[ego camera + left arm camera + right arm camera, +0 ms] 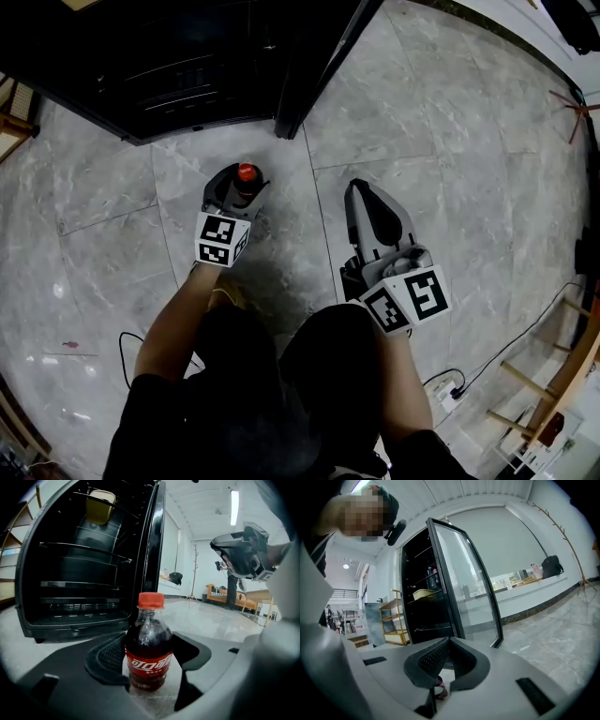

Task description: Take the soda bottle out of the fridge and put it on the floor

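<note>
The soda bottle (148,648), dark cola with a red cap and red label, stands upright between the jaws of my left gripper (152,641), whose pads press its sides. Its base sits at the marble floor (154,700). From the head view the red cap of the bottle (246,173) shows inside the left gripper (246,186), just in front of the black fridge (178,66). My right gripper (362,190) hovers to the right, jaws shut with nothing in them, and in its own view the right gripper (450,641) points at the open glass door (464,583).
The fridge interior (75,573) holds wire shelves and a yellow container (100,506) high up. Its door (319,66) swings out between the grippers. A cable and power strip (450,389) and wooden shelving (553,375) lie at the lower right. A coat stand (572,108) is far right.
</note>
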`<state>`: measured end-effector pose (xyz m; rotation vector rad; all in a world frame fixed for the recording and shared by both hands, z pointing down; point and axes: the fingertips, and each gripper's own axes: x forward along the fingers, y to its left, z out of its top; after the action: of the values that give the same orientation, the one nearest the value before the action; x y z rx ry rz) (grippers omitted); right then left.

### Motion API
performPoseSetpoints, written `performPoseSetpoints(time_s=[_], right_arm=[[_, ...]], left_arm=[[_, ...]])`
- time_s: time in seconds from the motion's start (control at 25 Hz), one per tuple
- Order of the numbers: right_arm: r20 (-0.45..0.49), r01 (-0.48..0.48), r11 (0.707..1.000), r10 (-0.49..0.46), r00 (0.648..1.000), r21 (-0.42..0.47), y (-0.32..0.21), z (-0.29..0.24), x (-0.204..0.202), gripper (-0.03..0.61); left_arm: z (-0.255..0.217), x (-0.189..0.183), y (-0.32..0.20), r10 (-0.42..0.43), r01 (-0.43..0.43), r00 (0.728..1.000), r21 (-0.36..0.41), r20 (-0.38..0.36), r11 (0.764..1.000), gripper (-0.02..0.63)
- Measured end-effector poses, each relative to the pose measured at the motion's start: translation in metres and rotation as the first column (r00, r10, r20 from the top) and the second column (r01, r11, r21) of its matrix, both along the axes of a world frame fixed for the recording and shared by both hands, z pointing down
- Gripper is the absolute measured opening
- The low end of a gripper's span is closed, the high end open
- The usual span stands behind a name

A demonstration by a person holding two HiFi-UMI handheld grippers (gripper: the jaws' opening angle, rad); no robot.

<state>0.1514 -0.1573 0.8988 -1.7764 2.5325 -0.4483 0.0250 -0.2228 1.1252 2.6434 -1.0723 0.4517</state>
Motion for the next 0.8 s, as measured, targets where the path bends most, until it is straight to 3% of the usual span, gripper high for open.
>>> performPoseSetpoints(time_s=[0.48, 0.8], right_arm=[[-0.012, 0.025, 1.0, -0.025, 1.0, -0.001, 0.0, 0.002, -0.011, 0.023], [-0.017, 0.026, 1.0, -0.026, 1.0, -0.002, 0.0, 0.001, -0.014, 0.023]], left_arm=[[0.003, 0.002, 0.013, 0.029, -0.029, 0.999, 0.026, 0.037, 0.999, 0.305], [0.005, 0.002, 0.015, 0.007, -0.007, 1.0, 0.004, 0.019, 1.0, 0.305]])
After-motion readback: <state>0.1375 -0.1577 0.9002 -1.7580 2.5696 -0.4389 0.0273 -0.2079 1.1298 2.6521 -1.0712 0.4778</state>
